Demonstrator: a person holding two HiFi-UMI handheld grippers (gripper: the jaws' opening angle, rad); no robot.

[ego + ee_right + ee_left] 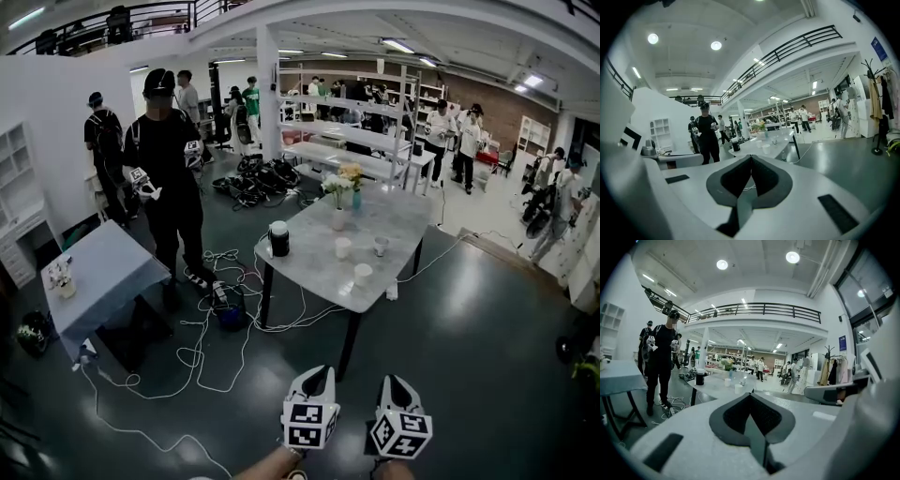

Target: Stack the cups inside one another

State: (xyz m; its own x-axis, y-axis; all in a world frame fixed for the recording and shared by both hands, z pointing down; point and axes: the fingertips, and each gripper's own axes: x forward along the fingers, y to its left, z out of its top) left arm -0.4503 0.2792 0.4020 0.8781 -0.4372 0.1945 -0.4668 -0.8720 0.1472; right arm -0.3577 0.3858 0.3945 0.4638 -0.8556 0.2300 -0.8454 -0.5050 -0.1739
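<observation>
Three white paper cups stand on the marble table [309, 267]: one [342, 247] mid-table, one [381, 246] to its right, one [363, 274] nearest me. The left gripper view shows the cups [738, 388] small and far off, and so does the right gripper view [765, 148]. My left gripper [320, 372] and right gripper [390, 380] hang side by side at the bottom of the head view, well short of the table. Both are shut, with nothing between the jaws. The jaw tips meet in the left gripper [750, 393] view and the right gripper [751, 157] view.
A black canister with a white lid [278, 238] and two flower vases [337, 202] share the table. Cables [211, 323] sprawl on the floor left of it. A person in black [173, 159] stands beyond, by a cloth-covered side table [103, 272]. Shelves and several people fill the back.
</observation>
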